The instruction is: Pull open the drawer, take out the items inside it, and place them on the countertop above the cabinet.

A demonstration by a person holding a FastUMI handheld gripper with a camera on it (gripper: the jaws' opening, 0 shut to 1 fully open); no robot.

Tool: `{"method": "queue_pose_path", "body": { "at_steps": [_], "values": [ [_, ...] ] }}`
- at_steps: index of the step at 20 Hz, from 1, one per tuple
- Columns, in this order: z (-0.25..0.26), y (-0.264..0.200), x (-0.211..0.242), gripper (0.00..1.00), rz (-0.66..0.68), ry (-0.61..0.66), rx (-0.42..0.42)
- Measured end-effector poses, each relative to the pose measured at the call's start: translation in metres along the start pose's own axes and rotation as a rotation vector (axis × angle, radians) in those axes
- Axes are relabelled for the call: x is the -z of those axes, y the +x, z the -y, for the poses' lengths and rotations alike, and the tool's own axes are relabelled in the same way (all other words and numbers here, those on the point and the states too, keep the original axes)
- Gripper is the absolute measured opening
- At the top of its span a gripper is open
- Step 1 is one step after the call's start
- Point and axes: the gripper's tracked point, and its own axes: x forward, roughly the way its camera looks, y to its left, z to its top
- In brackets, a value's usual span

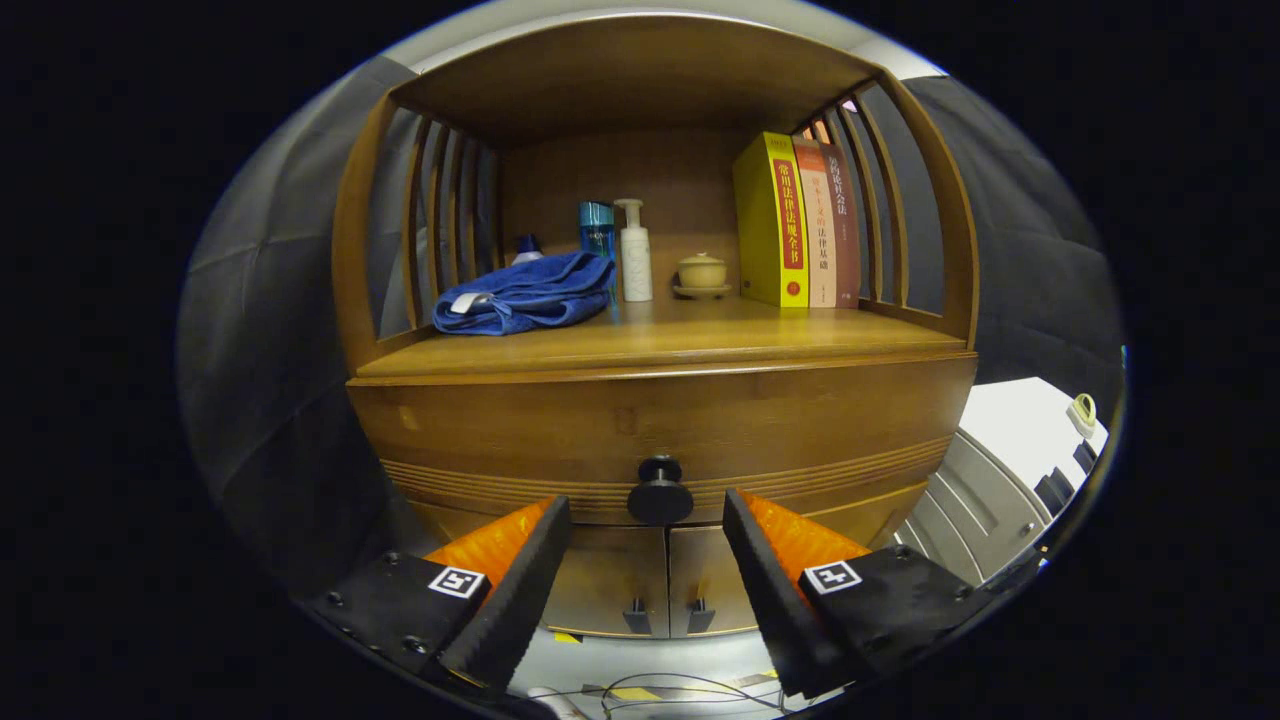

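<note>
A wooden cabinet stands in front of me with a wide drawer [660,420] under its countertop [700,345]. The drawer is closed, and a round black knob [660,492] sticks out at the middle of its front. My gripper [647,515] is open, one finger on each side of the knob and a gap to each. The fingertips [552,520] sit level with the knob and slightly below it. What lies inside the drawer is hidden.
On the countertop lie a folded blue towel [525,293], a blue bottle [597,230], a white pump bottle [634,252], a small lidded cup [701,273] and several upright books [795,222]. Two small doors [660,585] close the cabinet below the drawer. A white unit [1010,470] stands to the right.
</note>
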Motion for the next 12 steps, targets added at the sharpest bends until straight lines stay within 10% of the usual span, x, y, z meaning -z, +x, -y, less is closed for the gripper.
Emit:
{"method": "queue_pose_path", "body": {
  "at_steps": [8, 12],
  "values": [
    [0.009, 0.034, 0.007, 0.97, -0.026, 0.013, 0.022],
    [0.005, 0.042, 0.013, 0.73, -0.033, 0.004, 0.014]
  ]
}}
